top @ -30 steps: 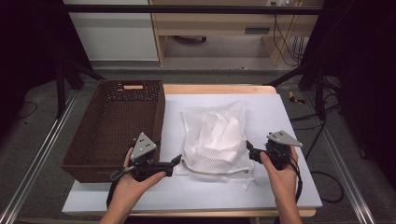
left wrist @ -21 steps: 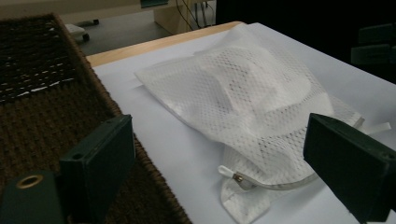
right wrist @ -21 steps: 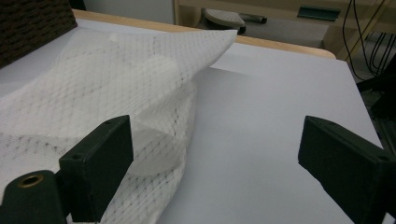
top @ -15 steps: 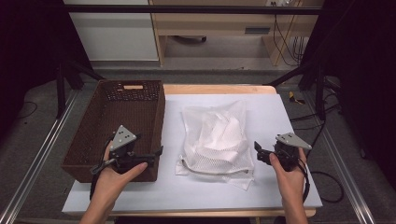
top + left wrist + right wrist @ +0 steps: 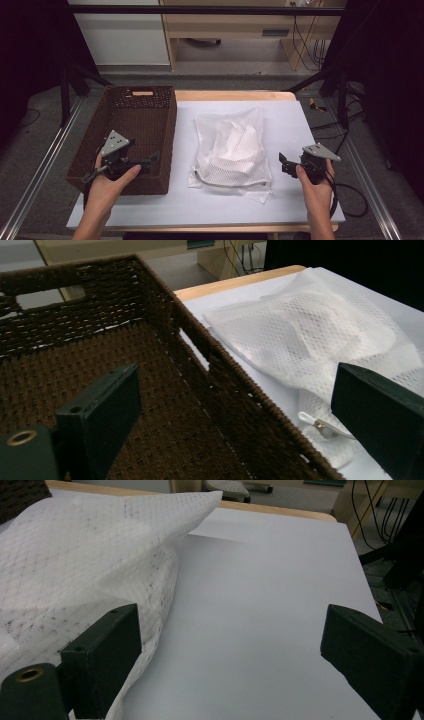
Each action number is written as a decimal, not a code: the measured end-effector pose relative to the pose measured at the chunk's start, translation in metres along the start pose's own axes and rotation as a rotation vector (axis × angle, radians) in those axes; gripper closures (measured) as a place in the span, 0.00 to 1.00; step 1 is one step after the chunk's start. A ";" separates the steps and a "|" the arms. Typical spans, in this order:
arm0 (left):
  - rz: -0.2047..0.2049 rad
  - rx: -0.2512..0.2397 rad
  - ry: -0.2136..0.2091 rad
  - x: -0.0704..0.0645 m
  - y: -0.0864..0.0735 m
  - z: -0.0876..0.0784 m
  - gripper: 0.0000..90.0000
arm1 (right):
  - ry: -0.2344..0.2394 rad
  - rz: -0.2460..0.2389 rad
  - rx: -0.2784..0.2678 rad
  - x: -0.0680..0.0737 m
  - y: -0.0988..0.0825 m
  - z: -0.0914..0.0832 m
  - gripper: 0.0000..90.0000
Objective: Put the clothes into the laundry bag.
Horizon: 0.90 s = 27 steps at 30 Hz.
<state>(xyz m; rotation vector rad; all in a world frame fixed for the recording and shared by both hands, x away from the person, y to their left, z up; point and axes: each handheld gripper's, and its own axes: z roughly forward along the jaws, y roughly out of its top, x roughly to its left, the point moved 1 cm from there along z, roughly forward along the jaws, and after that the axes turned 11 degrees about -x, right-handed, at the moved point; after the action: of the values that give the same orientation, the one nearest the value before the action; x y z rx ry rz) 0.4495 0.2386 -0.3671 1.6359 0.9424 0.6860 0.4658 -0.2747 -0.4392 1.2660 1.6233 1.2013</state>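
Brown woven basket (image 5: 145,120), white mesh bag (image 5: 232,145)

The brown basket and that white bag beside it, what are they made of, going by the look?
The basket looks like dark brown woven wicker or paper cord, matte; the left gripper view shows braided strands and light through gaps in its wall. The bag looks like thin white synthetic mesh: regular small holes, limp folds, white cloth showing through. Exact fibres cannot be told.

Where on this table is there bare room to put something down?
The white table is bare right of the mesh bag, up to the right tongs, and along the near edge below the bag. The brown basket looks empty inside. It is tight between the basket wall and the bag, where the left tongs hover.
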 end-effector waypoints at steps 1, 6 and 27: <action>0.002 0.004 0.007 0.002 0.000 0.000 0.07 | -0.001 0.004 0.001 -0.001 -0.001 0.000 0.11; 0.022 0.022 0.036 0.010 -0.002 -0.002 0.07 | -0.006 -0.002 0.023 -0.004 -0.005 0.002 0.10; 0.091 0.100 0.130 0.036 -0.002 -0.014 0.07 | -0.030 0.010 0.084 -0.019 -0.021 0.005 0.09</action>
<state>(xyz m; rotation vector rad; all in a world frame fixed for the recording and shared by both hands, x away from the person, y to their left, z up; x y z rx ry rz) 0.4565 0.2765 -0.3664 1.7478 1.0134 0.8269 0.4691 -0.2935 -0.4610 1.3394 1.6625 1.1258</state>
